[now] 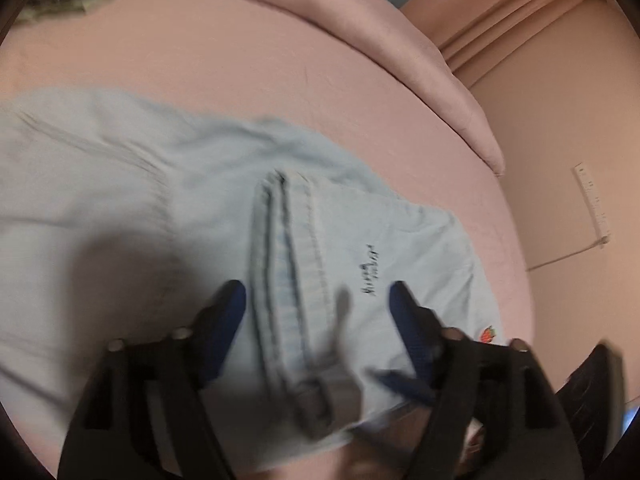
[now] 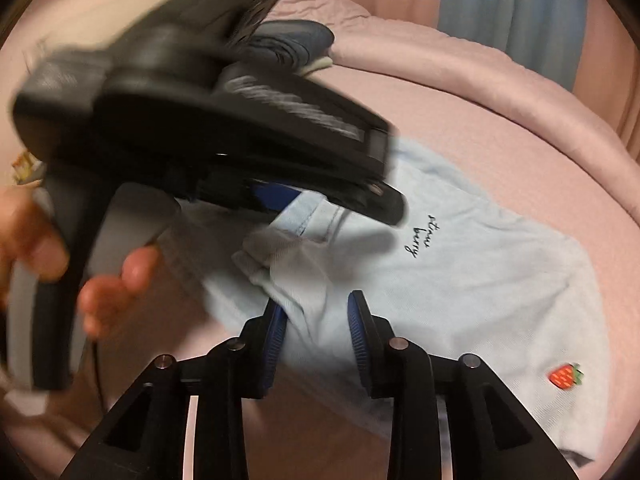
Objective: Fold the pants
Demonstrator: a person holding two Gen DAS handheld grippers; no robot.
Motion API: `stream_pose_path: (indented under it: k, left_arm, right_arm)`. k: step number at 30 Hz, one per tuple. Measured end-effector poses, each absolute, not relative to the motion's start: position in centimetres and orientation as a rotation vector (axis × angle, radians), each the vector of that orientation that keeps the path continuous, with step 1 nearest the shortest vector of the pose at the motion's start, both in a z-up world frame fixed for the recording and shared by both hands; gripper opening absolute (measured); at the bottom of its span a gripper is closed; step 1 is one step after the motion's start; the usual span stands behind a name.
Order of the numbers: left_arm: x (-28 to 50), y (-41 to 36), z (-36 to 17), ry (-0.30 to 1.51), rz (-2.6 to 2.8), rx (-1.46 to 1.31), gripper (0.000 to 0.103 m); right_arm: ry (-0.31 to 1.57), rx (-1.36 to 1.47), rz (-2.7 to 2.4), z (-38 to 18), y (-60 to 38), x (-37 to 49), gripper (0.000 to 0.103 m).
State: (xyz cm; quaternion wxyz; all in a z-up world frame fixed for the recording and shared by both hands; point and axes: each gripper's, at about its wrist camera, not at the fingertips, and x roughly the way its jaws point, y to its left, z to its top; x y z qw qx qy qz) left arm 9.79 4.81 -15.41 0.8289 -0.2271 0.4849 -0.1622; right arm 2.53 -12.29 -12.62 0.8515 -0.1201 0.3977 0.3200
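Observation:
Light blue pants [image 1: 168, 200] lie on a pink bed, with dark script and a small strawberry patch [image 2: 565, 376]. They also show in the right wrist view [image 2: 460, 280]. My left gripper [image 1: 318, 292] is open just above the waistband and centre seam [image 1: 288, 272], its jaws straddling the seam. It also crosses the right wrist view as a blurred black body [image 2: 224, 128]. My right gripper [image 2: 316, 308] is open over a raised fold at the pants' near edge, with cloth between its blue pads [image 2: 360, 332]. Whether the pads touch the cloth is unclear.
The pink bedsheet [image 1: 240, 60] spreads around the pants. A pink pillow or duvet roll [image 1: 400, 32] lies at the far side. Dark folded clothes [image 2: 296, 44] sit at the back. Pink curtains and a wall [image 1: 560, 100] are to the right.

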Motion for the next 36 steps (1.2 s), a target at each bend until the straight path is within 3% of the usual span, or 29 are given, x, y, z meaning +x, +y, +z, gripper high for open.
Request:
stream_pose_path:
  k: [8,11,16,22,27,36]
  left_arm:
    - [8.5,4.2,-12.2,0.94,-0.434,-0.502,0.077]
    - [8.6,1.6,-12.9,0.972,-0.483,-0.457,0.076]
    - [8.3,-0.3,-16.5,1.075,-0.482,-0.371,0.075]
    - [7.6,0.8,-16.3,1.057,-0.501,-0.337,0.075]
    - [6.7,1.3,-15.9,1.049,-0.493,-0.36,0.075]
    - [5.7,1.4,-16.8,1.063,-0.459,-0.364,0.075]
  right_arm:
    - [0.807,-0.049,0.512,-8.3,-21.9,5.8,0.033]
    - [0.857,-0.043,0.505,-9.2,-22.4,6.0,0.033]
    - [1.026,-0.329,0.384,-14.6,-22.4,5.2,0.031]
    - [1.063,-0.164,0.42,-13.3,-24.2,6.6,0.03]
    - [0.928,-0.136,0.378,-10.5,-23.2,8.5,0.03]
    - [1.048,-0.079,0.257,-14.4,-22.7,14.1,0.03]
